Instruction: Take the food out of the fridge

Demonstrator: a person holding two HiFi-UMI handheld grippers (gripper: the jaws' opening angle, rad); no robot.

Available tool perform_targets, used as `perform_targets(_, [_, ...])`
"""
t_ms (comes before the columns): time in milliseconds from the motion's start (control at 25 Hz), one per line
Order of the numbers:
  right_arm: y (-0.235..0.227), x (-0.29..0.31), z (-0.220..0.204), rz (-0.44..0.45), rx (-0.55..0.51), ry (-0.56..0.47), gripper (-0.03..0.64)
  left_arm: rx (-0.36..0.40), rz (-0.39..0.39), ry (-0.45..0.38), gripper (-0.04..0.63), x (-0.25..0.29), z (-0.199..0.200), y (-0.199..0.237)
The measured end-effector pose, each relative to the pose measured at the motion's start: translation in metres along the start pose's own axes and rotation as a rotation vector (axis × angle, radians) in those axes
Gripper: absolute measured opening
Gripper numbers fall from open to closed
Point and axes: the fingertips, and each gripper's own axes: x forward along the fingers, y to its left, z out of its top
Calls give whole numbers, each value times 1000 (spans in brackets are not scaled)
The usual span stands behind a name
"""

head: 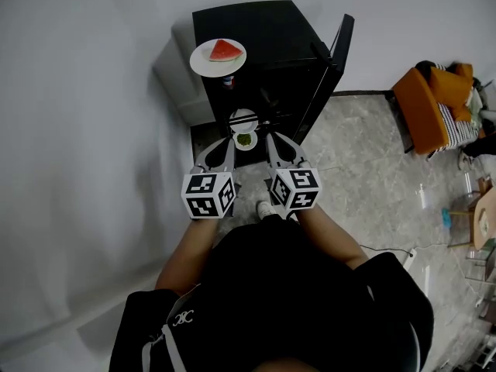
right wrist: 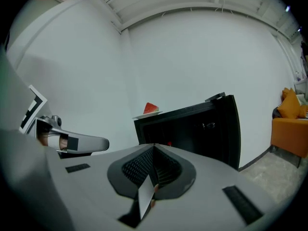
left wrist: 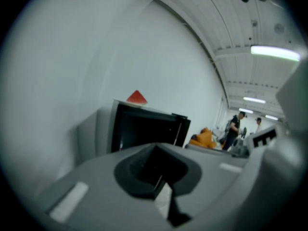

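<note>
A black mini fridge (head: 263, 29) stands against the white wall with its door (head: 332, 64) swung open to the right. On its top rests a white plate with a watermelon slice (head: 224, 51). In front of the open fridge a small white dish of green food (head: 245, 139) hangs between my two grippers. My left gripper (head: 230, 140) is shut on its left rim and my right gripper (head: 270, 140) on its right rim. A thin white edge shows pinched in the left gripper (left wrist: 161, 189) and in the right gripper (right wrist: 148, 184). Another white dish (head: 243, 118) sits just behind, at the fridge opening.
An orange sofa (head: 430, 103) with a striped cloth stands at the right, with bottles and clutter (head: 465, 208) on the marble floor (head: 364, 169) beyond it. A cable runs along the floor. Two people (left wrist: 236, 126) stand far off in the room.
</note>
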Motion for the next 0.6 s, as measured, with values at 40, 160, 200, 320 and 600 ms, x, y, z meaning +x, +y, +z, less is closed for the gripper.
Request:
perform_targets(40, [2, -1, -2, -1, 6, 5, 0, 3, 1, -1, -2, -3, -1, 0])
perform_targets(160, [9, -6, -11, -1, 19, 21, 0, 11, 7, 4, -2, -11, -6, 2])
perform_targets(200, [12, -7, -14, 0, 24, 28, 0, 11, 9, 7, -2, -14, -8, 3])
perform_targets(320, [20, -13, -24, 4, 54, 47, 0, 6, 11, 15, -2, -23, -15, 6])
perform_targets(600, [20, -9, -63, 34, 333, 104, 0, -12, 12, 31, -2, -30, -44, 15])
